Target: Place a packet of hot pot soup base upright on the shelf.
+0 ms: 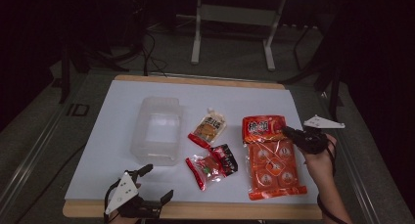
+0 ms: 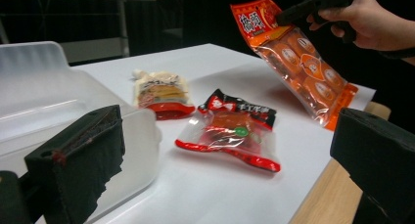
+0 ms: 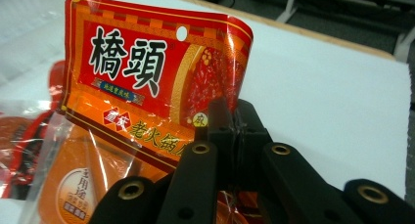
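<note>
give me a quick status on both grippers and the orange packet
Right gripper shut on orange packet, top end lifted, bottom edge at the table. Left gripper open, idle near clear bin. Nothing in the way.

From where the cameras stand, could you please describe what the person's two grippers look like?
Both are matte black, two-jawed tools. The left gripper has thick, blocky black pads and a grey three-cornered plate dotted with small holes. The right gripper carries a similar grey plate; its black linkage arms show brass-coloured rivets. A dark cable trails by the right wrist.
</note>
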